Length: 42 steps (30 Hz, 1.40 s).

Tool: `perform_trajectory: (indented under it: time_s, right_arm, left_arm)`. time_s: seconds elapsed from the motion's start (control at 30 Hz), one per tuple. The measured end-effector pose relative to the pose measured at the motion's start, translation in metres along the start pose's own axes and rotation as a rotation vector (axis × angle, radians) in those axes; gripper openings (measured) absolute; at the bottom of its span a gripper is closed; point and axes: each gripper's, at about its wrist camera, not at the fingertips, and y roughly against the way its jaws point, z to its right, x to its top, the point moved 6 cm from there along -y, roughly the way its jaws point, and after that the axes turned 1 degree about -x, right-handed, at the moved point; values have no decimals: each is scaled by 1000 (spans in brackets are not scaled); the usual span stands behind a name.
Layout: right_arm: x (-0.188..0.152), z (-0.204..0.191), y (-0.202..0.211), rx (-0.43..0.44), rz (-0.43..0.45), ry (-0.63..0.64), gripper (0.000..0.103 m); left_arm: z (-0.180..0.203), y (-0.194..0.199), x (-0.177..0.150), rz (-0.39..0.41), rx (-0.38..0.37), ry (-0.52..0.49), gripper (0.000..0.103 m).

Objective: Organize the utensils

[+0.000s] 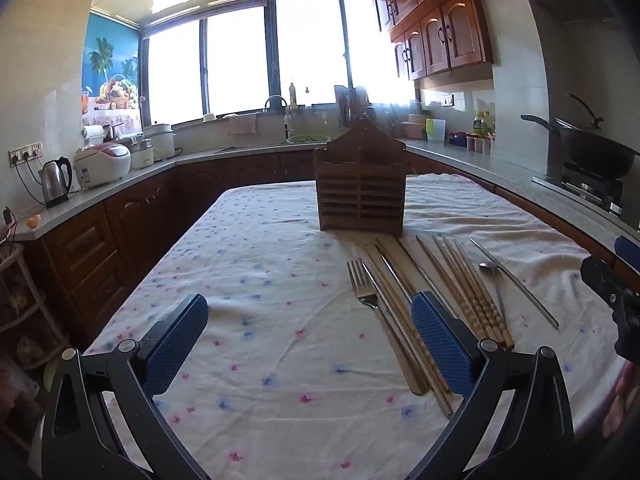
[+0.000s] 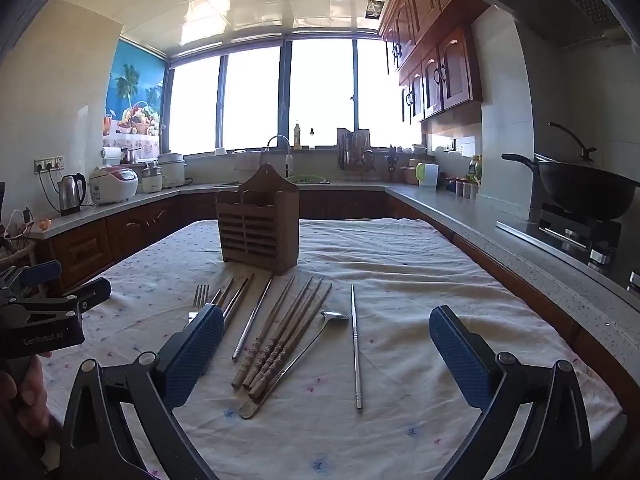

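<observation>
A brown wooden utensil holder (image 1: 361, 192) (image 2: 259, 230) stands upright on the cloth-covered table (image 1: 260, 280) (image 2: 420, 280). In front of it lie a fork (image 1: 368, 292) (image 2: 199, 298), several wooden chopsticks (image 1: 472, 296) (image 2: 280, 336), metal chopsticks (image 2: 356, 352) (image 1: 516, 284) and a spoon (image 2: 304, 354) (image 1: 494, 280). My left gripper (image 1: 310, 344) is open and empty above the table, left of the utensils. My right gripper (image 2: 326, 354) is open and empty above the chopsticks and spoon. Each gripper shows at the edge of the other's view.
Kitchen counters run around the table, with a kettle (image 1: 56, 180), a rice cooker (image 1: 102, 164), a sink (image 1: 308, 138) and a wok (image 2: 584, 192) on a stove at the right. Wall cabinets (image 1: 436, 32) hang at the upper right.
</observation>
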Motion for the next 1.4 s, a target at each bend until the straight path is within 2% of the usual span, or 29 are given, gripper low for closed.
perform_trajectory:
  time_s: [0.37,1.4]
  right_arm:
    - [3,1,1,1,-2,-2,103]
    - [-1,-5,-4,21,-27,-17,103]
  left_arm:
    - [-4,2,0,-6,-24,18,103]
    - [-6,5,4,2,-23,25,103]
